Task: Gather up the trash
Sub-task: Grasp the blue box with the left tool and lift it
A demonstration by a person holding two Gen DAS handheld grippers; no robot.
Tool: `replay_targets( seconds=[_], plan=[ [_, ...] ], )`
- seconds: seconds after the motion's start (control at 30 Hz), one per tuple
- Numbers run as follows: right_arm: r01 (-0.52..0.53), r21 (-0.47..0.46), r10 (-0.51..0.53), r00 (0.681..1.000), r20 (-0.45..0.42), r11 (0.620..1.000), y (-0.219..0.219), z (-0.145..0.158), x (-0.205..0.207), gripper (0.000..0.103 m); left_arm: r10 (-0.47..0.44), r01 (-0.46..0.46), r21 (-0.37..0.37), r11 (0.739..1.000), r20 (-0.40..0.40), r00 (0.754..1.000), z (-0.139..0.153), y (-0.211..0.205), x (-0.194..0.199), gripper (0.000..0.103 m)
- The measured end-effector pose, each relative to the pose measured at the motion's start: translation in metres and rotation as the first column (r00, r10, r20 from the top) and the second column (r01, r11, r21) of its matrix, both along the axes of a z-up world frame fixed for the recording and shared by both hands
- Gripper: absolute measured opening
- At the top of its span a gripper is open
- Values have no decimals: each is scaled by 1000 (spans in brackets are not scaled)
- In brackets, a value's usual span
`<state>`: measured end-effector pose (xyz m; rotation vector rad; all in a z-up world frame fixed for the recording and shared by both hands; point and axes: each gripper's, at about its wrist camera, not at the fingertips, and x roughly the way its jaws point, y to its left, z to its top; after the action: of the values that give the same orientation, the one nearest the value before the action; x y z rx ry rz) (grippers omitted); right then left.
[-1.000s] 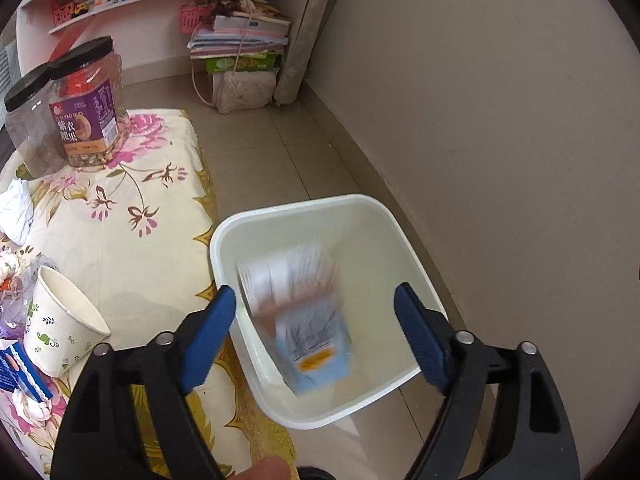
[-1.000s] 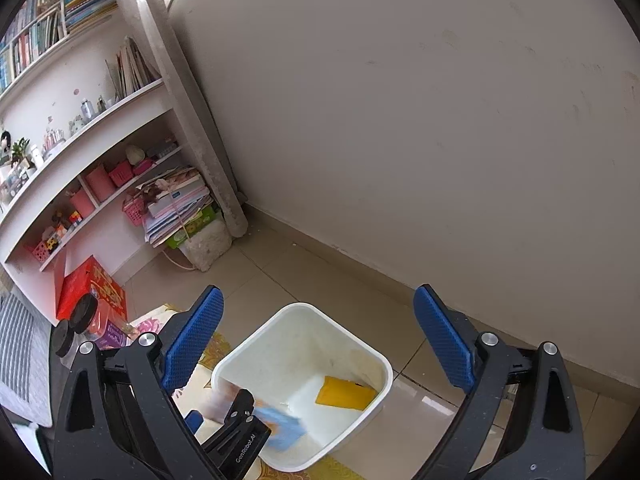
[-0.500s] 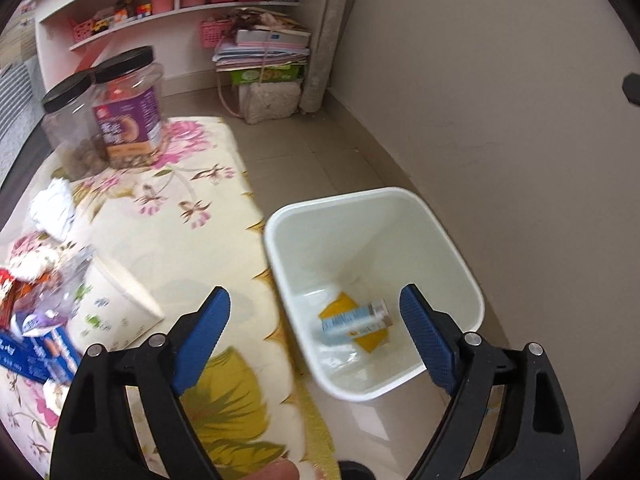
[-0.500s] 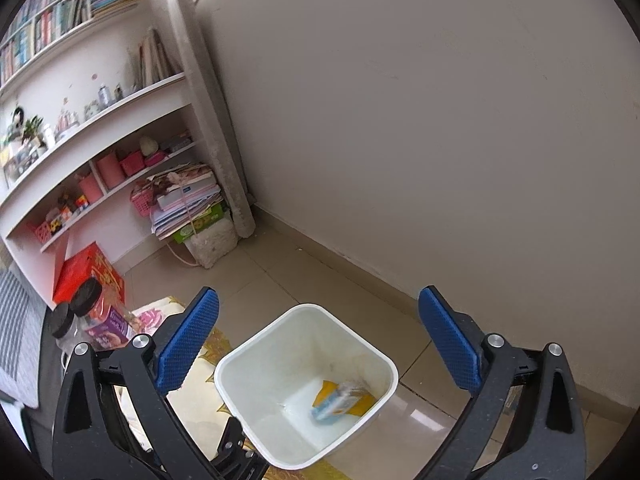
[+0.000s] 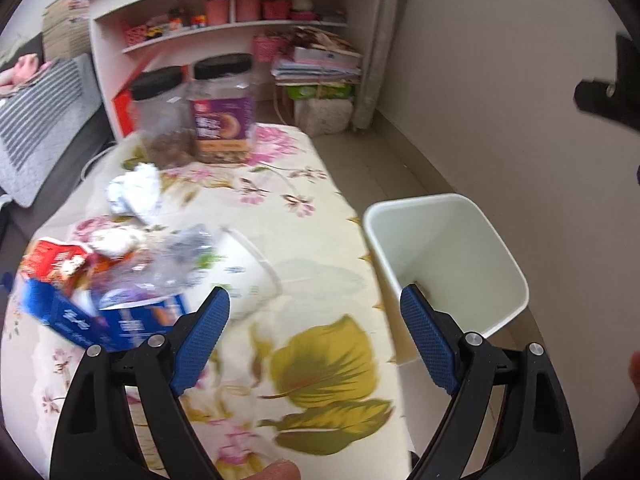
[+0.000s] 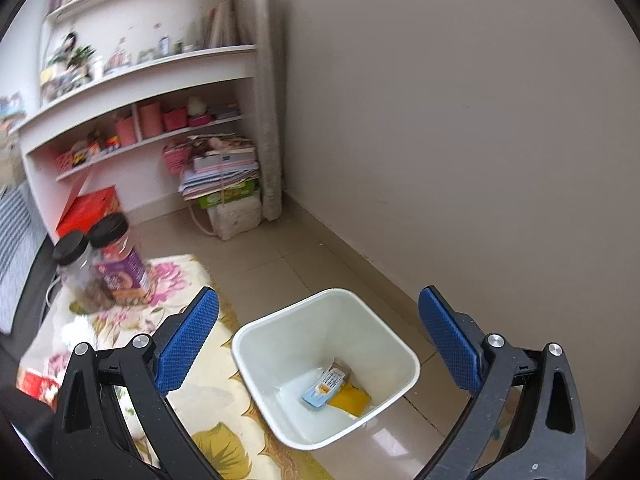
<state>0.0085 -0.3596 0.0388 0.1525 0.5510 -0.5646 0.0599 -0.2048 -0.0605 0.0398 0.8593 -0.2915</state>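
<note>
A white trash bin (image 6: 404,354) stands on the floor beside the table; a small blue carton (image 6: 323,388) and a yellow wrapper (image 6: 349,399) lie inside. The bin also shows in the left wrist view (image 5: 508,256). My left gripper (image 5: 314,338) is open and empty above the floral tablecloth (image 5: 304,240), right of a trash heap: a paper cup (image 5: 250,268), clear plastic (image 5: 160,264), a blue box (image 5: 120,320), a red packet (image 5: 52,258) and crumpled paper (image 5: 134,192). My right gripper (image 6: 318,344) is open and empty above the bin.
Two black-lidded jars (image 5: 222,108) stand at the table's far end. White shelves (image 5: 240,24) with pink containers and stacked books (image 5: 320,66) line the back wall. A beige wall (image 6: 480,120) runs on the right. A grey striped cushion (image 5: 36,120) is on the left.
The blue carton fell from my left gripper into the bin. My left gripper then swung left from the bin over the table's trash heap. My right gripper stayed above the bin.
</note>
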Motion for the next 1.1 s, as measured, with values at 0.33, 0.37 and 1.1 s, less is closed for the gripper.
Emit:
replay_targets(
  seconds=[0.33, 0.37, 1.1],
  plan=[
    [-128, -33, 126, 990, -56, 991, 57, -13, 11, 96, 96, -98, 68, 993, 25, 995, -1, 71, -20, 88],
    [-138, -35, 136, 989, -60, 990, 63, -15, 13, 96, 110, -111, 69, 991, 21, 994, -2, 78, -21, 88],
    [-283, 105, 301, 917, -261, 953, 133, -84, 57, 96, 262, -256, 95, 962, -67, 963, -77, 194, 52, 88]
  ],
)
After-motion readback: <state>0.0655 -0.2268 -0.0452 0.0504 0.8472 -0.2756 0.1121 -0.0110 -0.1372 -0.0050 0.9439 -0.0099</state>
